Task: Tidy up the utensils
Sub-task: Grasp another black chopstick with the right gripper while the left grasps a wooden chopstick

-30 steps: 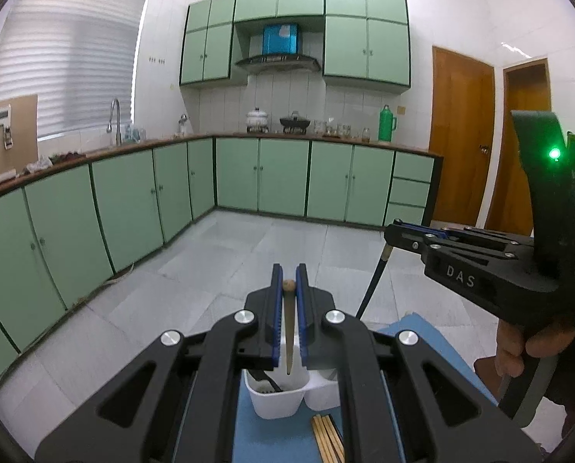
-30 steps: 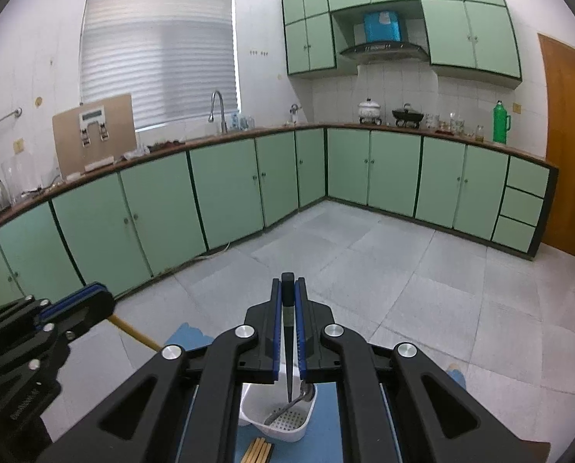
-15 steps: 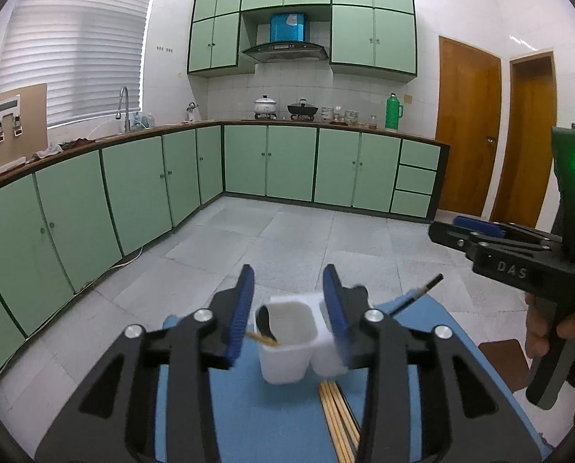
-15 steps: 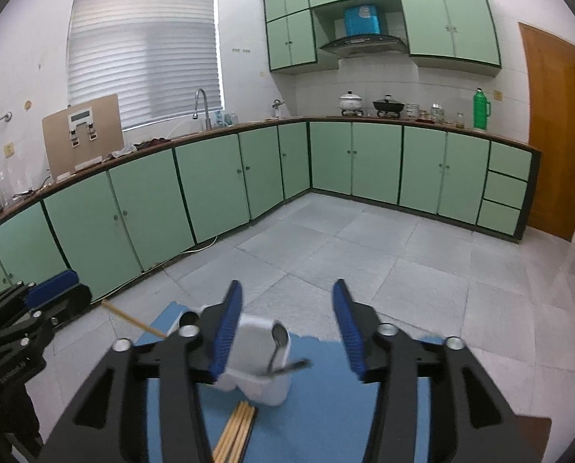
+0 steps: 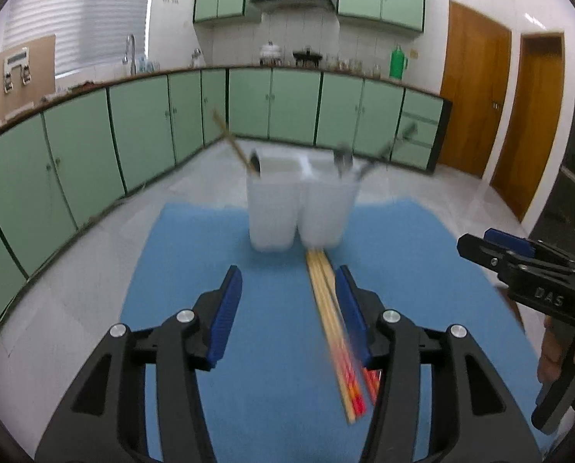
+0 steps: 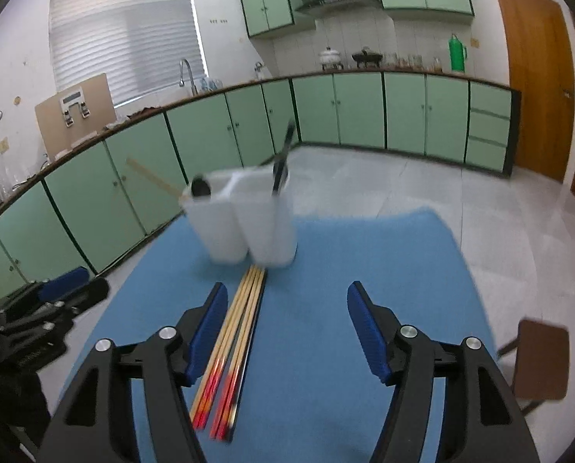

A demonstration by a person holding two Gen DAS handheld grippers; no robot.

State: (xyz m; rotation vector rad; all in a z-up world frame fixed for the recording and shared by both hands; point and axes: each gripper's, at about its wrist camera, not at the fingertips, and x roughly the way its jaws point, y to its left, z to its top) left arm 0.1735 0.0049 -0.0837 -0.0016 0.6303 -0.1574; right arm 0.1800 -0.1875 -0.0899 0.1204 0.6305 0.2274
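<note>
Both jaws have just been opening with nothing between them: the left hand-held gripper and right hand-held gripper have dropped their utensils into the white two-compartment plastic holder and backed away. Wooden chopsticks remain on the blue tabletop, probably next.

Both wrist views (angled downward) share the blue mat and white holder.

1. Pretty bright and even overall, daylight coming through the window blinds.
2. Heavy fisheye bend, black corners all around.
3. Motion blur smears the white holder and chopsticks.
4. Only soft, faint shadows.
</note>
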